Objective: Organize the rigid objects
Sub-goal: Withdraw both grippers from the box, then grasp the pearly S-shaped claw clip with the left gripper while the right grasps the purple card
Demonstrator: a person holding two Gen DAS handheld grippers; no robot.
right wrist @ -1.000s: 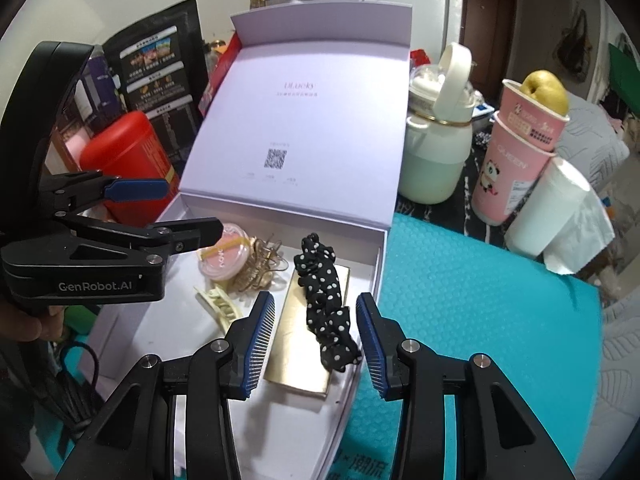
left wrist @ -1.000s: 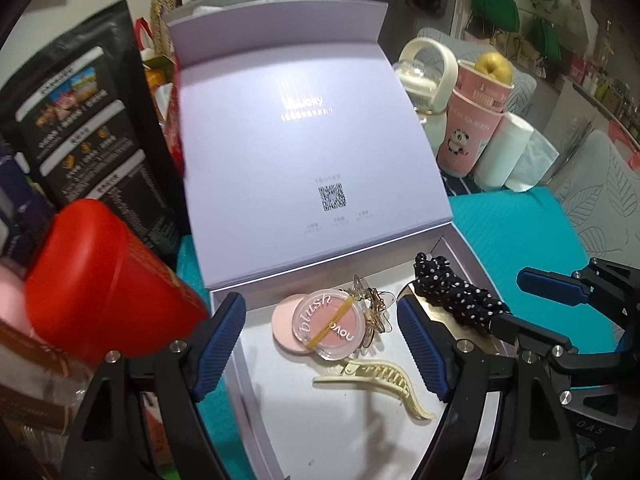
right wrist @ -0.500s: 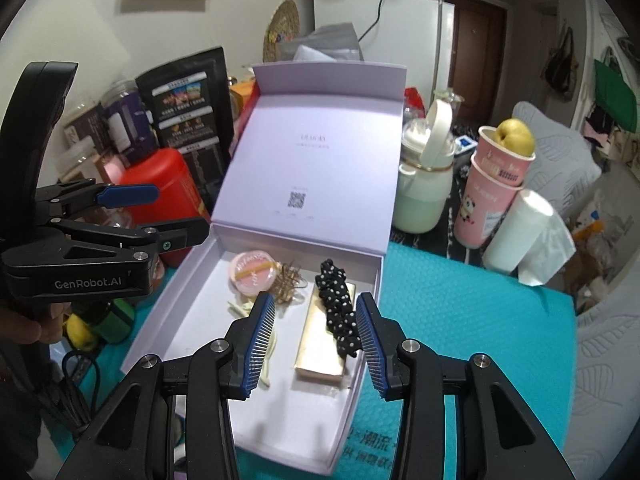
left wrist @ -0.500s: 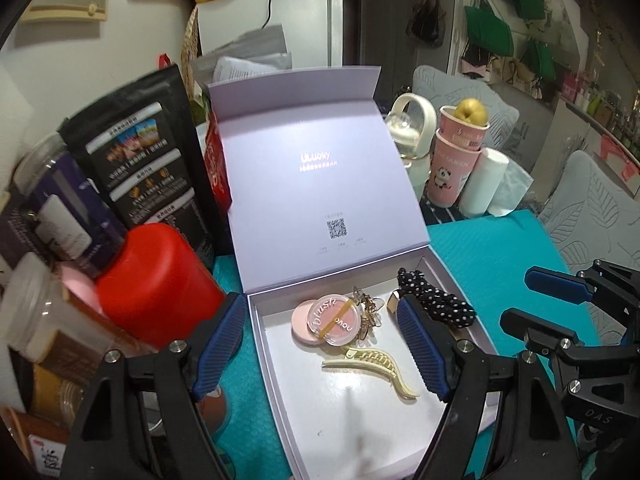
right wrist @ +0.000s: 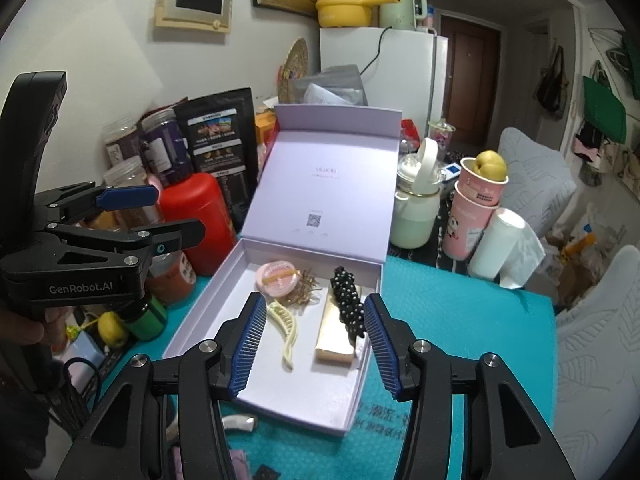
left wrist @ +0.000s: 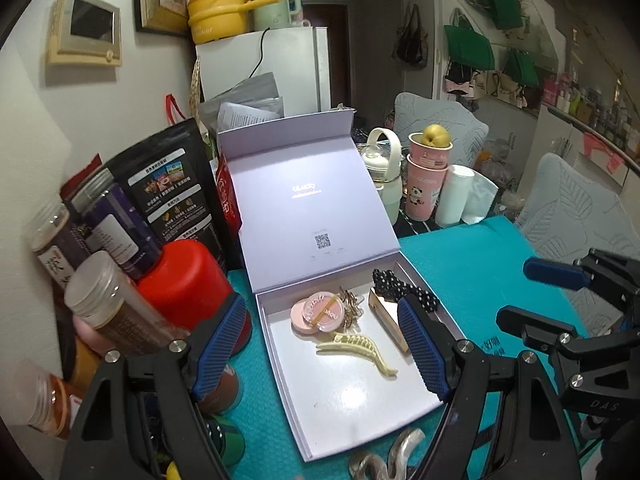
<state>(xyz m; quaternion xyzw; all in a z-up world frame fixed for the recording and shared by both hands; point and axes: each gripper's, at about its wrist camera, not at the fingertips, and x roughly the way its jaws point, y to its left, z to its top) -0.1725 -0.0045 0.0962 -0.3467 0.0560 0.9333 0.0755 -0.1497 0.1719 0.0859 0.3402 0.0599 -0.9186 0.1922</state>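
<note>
An open lilac box [left wrist: 360,396] [right wrist: 200,320] lies on the teal mat with its lid upright. Inside are a pink blush compact [left wrist: 316,314] [right wrist: 277,278], a gold wire clip [left wrist: 350,306] [right wrist: 306,290], a cream claw clip [left wrist: 356,348] [right wrist: 286,330], a gold flat case [left wrist: 386,318] [right wrist: 334,328] and a black polka-dot scrunchie [left wrist: 400,286] [right wrist: 350,302]. My left gripper [left wrist: 320,350] [right wrist: 152,216] is open and empty above the box's near end. My right gripper [right wrist: 316,346] [left wrist: 532,292] is open and empty above the box's near right side.
A red canister [left wrist: 184,284] [right wrist: 198,220], jars [left wrist: 104,304] and a black pouch [left wrist: 168,200] crowd the left. A kettle [right wrist: 414,208], pink cups holding a pear [right wrist: 478,208] and a paper roll [right wrist: 494,242] stand behind. A silver clip [left wrist: 384,458] lies before the box.
Both grippers have pulled back and up from the box, so it looks smaller and more of the room shows. Both stay open. The box's contents have not moved.
</note>
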